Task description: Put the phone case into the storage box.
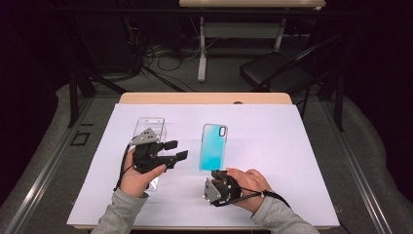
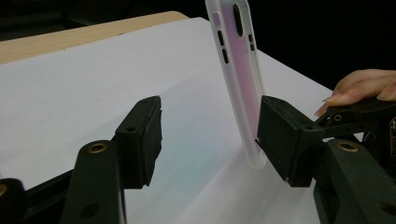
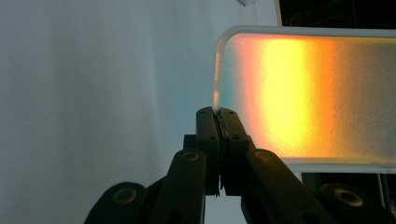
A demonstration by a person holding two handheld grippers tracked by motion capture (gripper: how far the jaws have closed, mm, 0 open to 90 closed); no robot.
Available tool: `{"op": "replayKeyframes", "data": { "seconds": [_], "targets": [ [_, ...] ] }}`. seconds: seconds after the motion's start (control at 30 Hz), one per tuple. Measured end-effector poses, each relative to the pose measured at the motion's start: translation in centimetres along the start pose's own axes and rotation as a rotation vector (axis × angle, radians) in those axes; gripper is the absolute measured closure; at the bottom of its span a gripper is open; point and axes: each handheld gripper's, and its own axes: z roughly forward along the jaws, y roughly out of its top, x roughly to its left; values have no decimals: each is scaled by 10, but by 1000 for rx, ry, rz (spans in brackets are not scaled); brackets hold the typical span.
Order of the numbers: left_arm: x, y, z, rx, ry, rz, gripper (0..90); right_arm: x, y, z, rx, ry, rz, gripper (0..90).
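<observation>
Item: phone case (image 1: 213, 146), iridescent teal, lying flat on the white sheet (image 1: 272, 146) at table centre.

Right gripper (image 1: 219, 176): jaws pressed together, pinching the case's 6 o'clock edge.

Left gripper (image 1: 178, 150): jaws spread, nothing between them, at 9 o'clock of the case, over a clear plastic package (image 1: 148, 127).

Risk: the thin rim could be lost from so narrow a pinch.

Room: open sheet toward 3 o'clock; table edges well apart.
</observation>
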Motion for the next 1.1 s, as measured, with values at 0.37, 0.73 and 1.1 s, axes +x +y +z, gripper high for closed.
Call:
{"op": "replayKeyframes", "data": {
  "seconds": [0.37,0.73,1.1],
  "targets": [
    [1,7,12,0,-47,-97,418,2,5,2,-8,-5,13,888],
    [5,10,24,25,-75,-182,460,2,5,4,-12,-5,-14,888],
    [5,13,34,29,-102,-212,492,4,8,5,-11,2,-25,888]
  ]
}}
